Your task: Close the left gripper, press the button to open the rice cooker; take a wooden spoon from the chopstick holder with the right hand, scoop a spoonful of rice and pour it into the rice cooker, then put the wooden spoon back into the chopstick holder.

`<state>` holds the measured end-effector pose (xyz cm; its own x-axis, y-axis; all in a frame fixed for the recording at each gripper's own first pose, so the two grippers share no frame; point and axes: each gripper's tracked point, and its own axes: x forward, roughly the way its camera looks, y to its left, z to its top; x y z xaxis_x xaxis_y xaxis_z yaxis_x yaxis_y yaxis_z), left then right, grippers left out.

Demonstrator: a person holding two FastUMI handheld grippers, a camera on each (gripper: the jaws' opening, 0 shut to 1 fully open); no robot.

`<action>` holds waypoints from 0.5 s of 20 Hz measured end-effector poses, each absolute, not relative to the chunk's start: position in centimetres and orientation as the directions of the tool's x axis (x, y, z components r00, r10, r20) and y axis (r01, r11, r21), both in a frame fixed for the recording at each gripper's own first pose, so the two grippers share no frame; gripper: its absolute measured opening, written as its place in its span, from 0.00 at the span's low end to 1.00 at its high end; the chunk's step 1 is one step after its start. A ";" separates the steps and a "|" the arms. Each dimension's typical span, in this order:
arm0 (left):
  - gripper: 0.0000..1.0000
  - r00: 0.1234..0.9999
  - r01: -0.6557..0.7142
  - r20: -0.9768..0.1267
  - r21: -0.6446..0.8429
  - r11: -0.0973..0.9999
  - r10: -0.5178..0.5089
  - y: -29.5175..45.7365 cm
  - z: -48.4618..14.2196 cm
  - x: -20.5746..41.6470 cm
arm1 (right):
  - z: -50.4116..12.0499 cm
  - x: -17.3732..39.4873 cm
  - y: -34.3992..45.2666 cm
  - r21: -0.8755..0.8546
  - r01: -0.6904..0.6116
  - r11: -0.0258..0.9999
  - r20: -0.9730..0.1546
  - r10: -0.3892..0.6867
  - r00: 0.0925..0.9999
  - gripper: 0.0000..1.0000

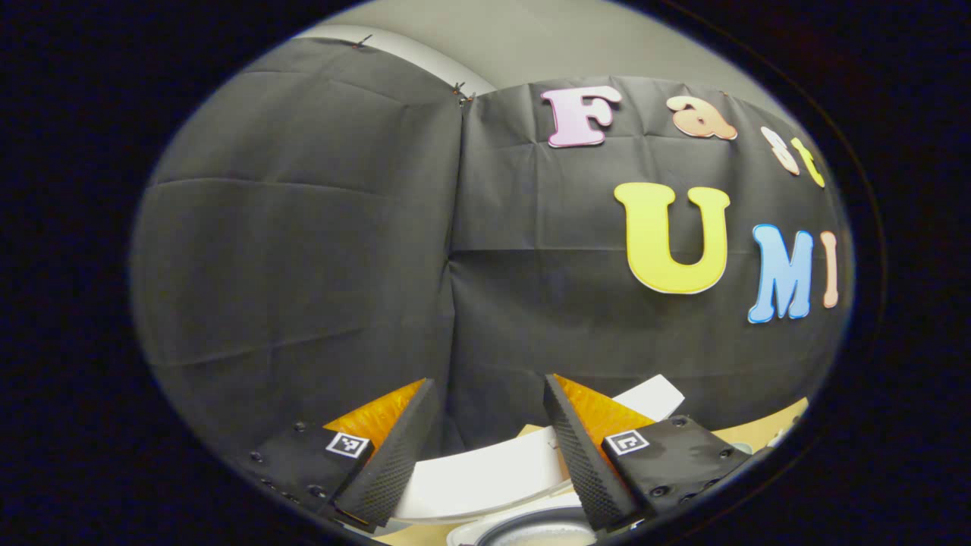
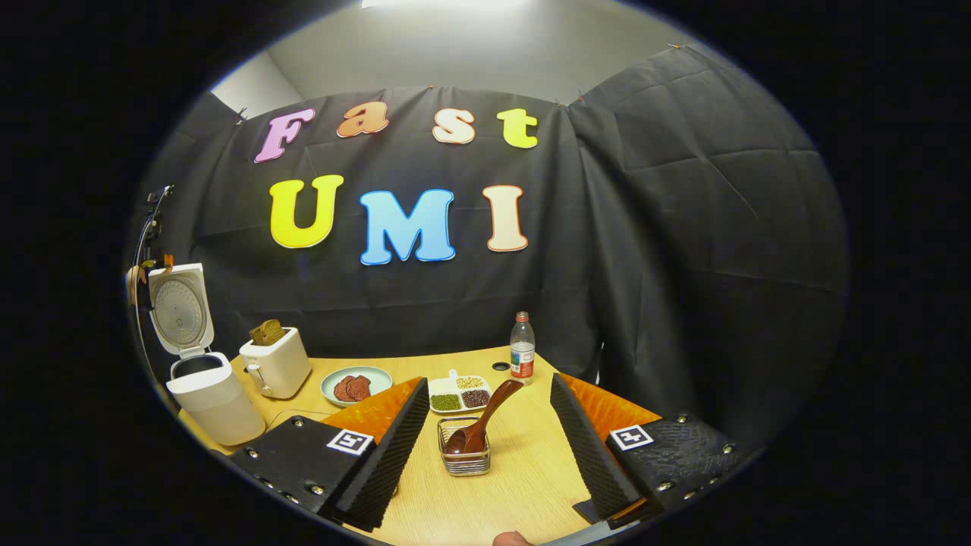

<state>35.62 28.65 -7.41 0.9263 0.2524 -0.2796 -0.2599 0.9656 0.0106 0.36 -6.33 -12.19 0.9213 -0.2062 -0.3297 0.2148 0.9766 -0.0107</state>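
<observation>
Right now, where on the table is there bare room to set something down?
Bare wood shows on the table between the chopstick holder and the right gripper, and right of the bottle. It is crowded at the back left: rice cooker, toaster, plate, divided dish.

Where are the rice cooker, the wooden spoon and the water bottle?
rice cooker [image 2: 216, 402]: right gripper view, on its white body, below the raised lid.
wooden spoon [image 2: 485, 417]: right gripper view, on its handle, leaning out of the wire holder.
water bottle [image 2: 521, 350]: right gripper view, on its labelled middle.
</observation>
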 end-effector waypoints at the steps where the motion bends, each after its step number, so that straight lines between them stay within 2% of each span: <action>1: 0.97 0.924 -0.260 -0.287 0.006 0.966 0.251 28.3 -7.6 35.2 | -12.5 0.4 -6.3 -0.018 0.198 0.980 -0.336 -0.192 0.922 0.98; 7: 0.96 0.928 -0.231 -0.303 -0.004 0.973 0.219 26.1 -7.6 32.3 | -13.0 1.6 -6.5 0.030 0.149 0.988 -0.352 -0.129 0.927 0.98; 10: 0.99 0.927 -0.219 -0.318 -0.021 0.976 0.201 24.3 -8.0 30.0 | -12.7 2.2 -7.0 0.033 0.124 0.992 -0.341 -0.106 0.934 0.98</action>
